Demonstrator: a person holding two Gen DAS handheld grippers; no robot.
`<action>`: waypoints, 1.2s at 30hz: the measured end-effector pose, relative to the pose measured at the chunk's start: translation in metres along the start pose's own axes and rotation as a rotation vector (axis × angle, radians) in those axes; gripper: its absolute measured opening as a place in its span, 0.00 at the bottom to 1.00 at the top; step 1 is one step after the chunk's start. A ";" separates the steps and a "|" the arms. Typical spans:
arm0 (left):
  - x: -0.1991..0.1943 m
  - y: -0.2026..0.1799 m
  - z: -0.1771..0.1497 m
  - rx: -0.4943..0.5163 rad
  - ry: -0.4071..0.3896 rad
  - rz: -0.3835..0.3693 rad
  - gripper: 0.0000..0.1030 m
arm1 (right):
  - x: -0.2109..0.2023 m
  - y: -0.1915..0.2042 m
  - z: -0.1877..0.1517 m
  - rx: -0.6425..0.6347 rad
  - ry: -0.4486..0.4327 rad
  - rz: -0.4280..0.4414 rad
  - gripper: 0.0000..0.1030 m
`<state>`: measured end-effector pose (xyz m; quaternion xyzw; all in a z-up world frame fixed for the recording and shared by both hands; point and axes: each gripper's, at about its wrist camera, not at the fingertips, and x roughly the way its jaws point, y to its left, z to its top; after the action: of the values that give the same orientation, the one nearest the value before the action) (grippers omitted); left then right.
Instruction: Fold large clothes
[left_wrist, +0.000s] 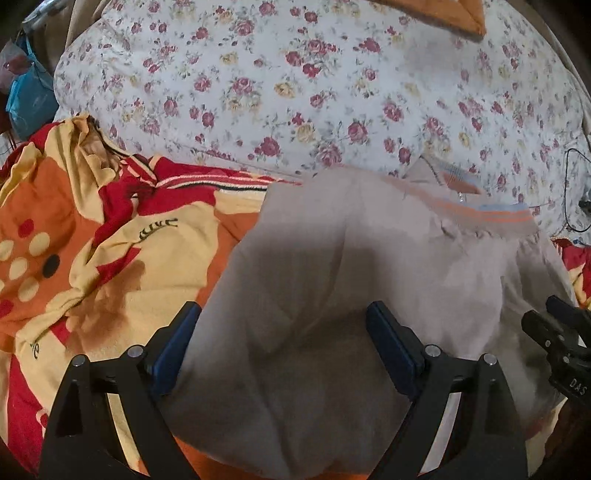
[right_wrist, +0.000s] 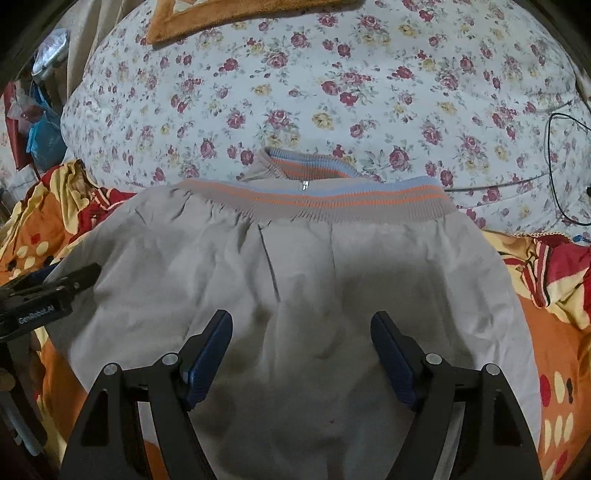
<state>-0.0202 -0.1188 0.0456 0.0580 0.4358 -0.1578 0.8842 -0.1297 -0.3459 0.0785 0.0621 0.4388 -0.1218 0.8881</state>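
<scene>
Both tongs stand wide apart and hold nothing: the left gripper (left_wrist: 282, 354) hangs over the near left part of the beige jacket (right_wrist: 295, 295), its blue pads clear of the cloth, and the right gripper (right_wrist: 301, 360) hangs over the near middle, its jaws likewise spread with only loose fabric below them; the jacket lies spread on the bed, its striped ribbed hem (right_wrist: 332, 201) at the far edge, a second striped band and a small zip pull (right_wrist: 304, 185) showing just beyond it; the chief risk, as a guess, is that a pinch from here takes only the top layer, since the cloth is thin and doubled, so the under layer would stay behind and the fold come out crooked; a second risk is that a jaw also catches the orange-and-red blanket (left_wrist: 92, 240) bunched beneath and beside the jacket, dragging it along; the two grippers sit near each other, so uneven lifting could skew the edge; the soft, lumpy bedding gives no firm surface to press a crease against; beyond lies a white floral sheet (left_wrist: 295, 92), with an orange-edged cushion (right_wrist: 221, 14) at the far side, a black cable (right_wrist: 561, 166) on the right, and a blue bag (left_wrist: 29, 96) with clutter at the left, in dim light
</scene>
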 end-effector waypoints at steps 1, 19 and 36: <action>0.000 0.000 0.000 0.002 0.000 0.001 0.88 | 0.001 0.000 -0.001 -0.003 0.003 -0.006 0.76; -0.018 0.014 0.007 -0.053 -0.098 -0.013 0.88 | -0.001 -0.006 -0.001 0.028 -0.031 -0.010 0.77; -0.007 0.014 0.005 -0.068 -0.048 -0.040 0.88 | 0.001 -0.003 0.000 0.024 -0.023 -0.013 0.77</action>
<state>-0.0162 -0.1050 0.0535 0.0154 0.4208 -0.1617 0.8925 -0.1304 -0.3490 0.0779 0.0686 0.4274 -0.1334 0.8915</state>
